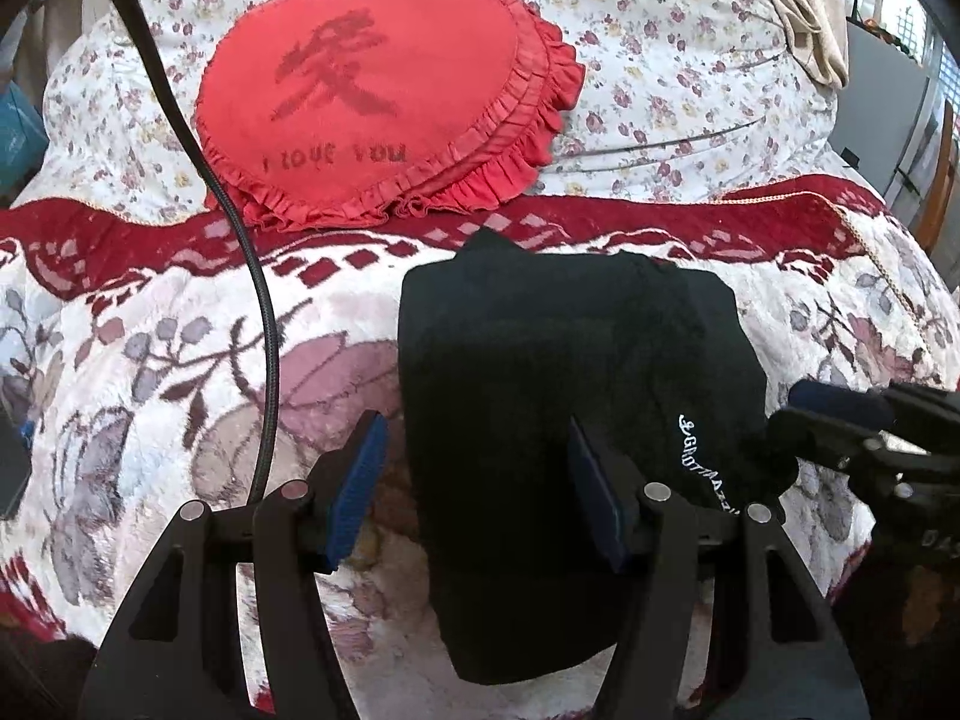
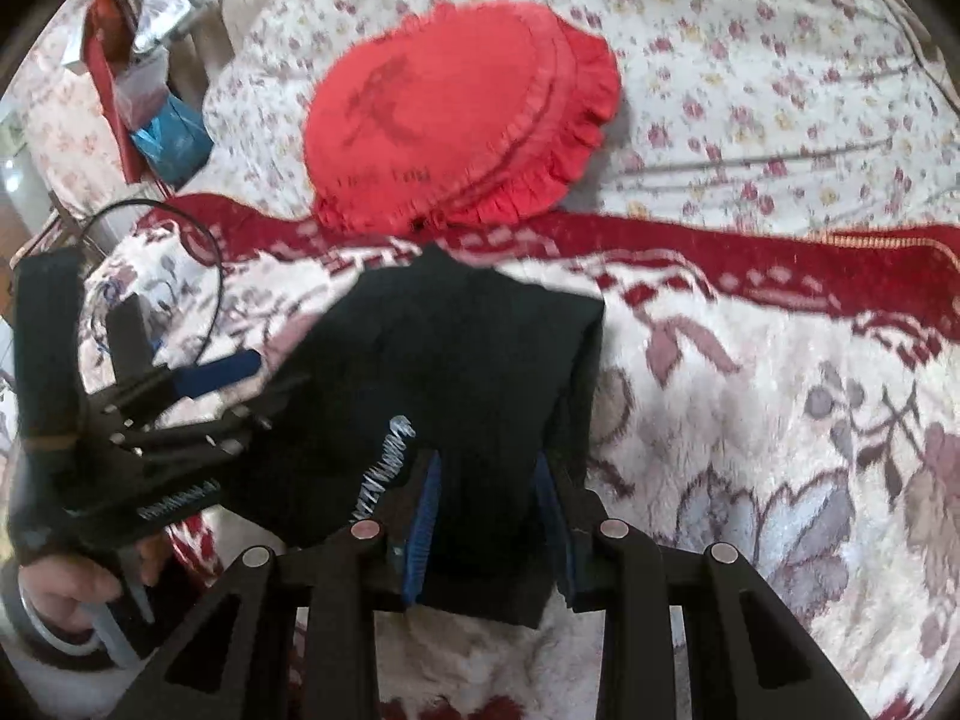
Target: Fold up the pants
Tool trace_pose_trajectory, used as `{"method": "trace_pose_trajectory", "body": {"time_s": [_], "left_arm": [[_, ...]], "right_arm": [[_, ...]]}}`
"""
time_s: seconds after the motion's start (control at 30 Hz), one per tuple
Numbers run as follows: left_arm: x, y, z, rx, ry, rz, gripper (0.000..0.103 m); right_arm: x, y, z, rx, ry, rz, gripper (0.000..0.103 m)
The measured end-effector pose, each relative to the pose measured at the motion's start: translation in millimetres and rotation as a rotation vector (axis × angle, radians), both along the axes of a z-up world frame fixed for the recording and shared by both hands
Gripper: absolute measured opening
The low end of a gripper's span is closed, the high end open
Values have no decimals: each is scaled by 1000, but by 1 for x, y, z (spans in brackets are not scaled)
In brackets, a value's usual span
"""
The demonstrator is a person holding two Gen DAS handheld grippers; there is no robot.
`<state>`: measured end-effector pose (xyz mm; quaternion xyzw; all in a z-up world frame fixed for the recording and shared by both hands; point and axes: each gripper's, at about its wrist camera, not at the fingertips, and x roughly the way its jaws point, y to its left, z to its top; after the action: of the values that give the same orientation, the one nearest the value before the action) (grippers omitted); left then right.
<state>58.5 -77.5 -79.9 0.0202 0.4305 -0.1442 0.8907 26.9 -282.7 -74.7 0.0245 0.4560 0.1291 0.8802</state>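
Right gripper pinches the near edge of the black pants, with one blue pad on each side of the cloth. Left gripper is spread wide; one pad sits over the pants and the other hangs over the blanket, and nothing is squeezed between them, so it holds nothing. The pants lie on the blanket on the bed, just in front of the red heart pillow. They are already a small, thick bundle with several layers stacked up, and white letters show on top. So I think most of the folding is done. The far corner sticks out in a little point, and the edges on the right side do not line up well, so the bundle looks a bit messy. What seems to be left is small: lay the held edge flat, let go, and maybe pat the bundle smooth or square up the corners. I cannot tell if one more fold is planned, since the bundle is already short.
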Motion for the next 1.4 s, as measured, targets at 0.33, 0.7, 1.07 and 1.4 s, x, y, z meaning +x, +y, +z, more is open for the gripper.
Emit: {"method": "trace_pose_trajectory", "body": {"time_s": [0.33, 0.7, 1.07, 1.4], "left_arm": [[-5, 0, 7, -6, -2, 3, 62], [-6, -14, -4, 7, 41, -15, 62], [-4, -9, -1, -7, 44, 5, 67], [0, 2, 2, -29, 48, 28, 74]], "right_arm": [[-2, 14, -18, -36, 47, 34, 31], [-12, -14, -27, 5, 69, -16, 38], [-5, -8, -10, 96, 17, -41, 54], [4, 8, -21, 48, 39, -12, 54]]}}
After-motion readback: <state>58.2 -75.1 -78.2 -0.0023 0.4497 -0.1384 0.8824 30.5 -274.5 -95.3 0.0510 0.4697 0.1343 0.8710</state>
